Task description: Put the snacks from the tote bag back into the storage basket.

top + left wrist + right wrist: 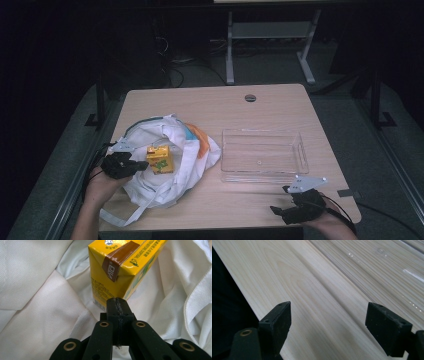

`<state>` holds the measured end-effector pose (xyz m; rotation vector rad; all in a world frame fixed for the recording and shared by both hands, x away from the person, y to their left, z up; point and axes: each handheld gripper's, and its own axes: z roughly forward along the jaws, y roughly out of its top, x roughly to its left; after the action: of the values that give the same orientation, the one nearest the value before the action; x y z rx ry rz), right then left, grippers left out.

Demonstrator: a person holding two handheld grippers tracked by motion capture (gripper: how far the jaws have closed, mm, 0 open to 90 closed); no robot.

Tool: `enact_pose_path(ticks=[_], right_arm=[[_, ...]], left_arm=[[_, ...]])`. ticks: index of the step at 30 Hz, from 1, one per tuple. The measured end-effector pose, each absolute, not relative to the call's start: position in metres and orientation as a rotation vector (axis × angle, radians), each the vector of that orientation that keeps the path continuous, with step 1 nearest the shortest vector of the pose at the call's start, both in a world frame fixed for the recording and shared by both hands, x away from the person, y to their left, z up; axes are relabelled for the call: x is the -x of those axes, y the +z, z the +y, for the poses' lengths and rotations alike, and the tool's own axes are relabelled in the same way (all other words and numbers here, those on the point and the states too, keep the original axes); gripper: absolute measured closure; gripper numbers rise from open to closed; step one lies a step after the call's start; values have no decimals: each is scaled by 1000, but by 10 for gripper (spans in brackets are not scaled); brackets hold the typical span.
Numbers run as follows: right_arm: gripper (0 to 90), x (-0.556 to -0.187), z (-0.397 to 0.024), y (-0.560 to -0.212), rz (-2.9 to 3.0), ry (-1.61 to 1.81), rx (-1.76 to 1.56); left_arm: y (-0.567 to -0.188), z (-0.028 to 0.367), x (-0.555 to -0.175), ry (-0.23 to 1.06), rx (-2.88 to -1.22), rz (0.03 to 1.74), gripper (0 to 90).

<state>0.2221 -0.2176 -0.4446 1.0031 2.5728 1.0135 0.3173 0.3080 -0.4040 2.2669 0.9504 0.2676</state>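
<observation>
The yellow juice carton [160,159] stands upright on the crumpled white cloth bag [165,185] at the table's [240,210] left. The left hand-held gripper [142,165], jaws pressed together on nothing, points at the carton's base. The right hand-held gripper [278,210] rests spread wide by the clear plastic tray [264,172].

Just past the black left gripper [117,302] stands a yellow carton [120,267] with a brown strip and green print, on a white cloth bag [170,150] with orange and teal trim. Pale wood-grain table [312,290].
</observation>
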Motion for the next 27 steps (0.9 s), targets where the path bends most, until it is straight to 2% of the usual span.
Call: enact_pose_path(ticks=[27], right_arm=[[206,-222,-218,-445,2576,1012,-1001]], left_arm=[[-404,288,-311,197,-2296,873,899]])
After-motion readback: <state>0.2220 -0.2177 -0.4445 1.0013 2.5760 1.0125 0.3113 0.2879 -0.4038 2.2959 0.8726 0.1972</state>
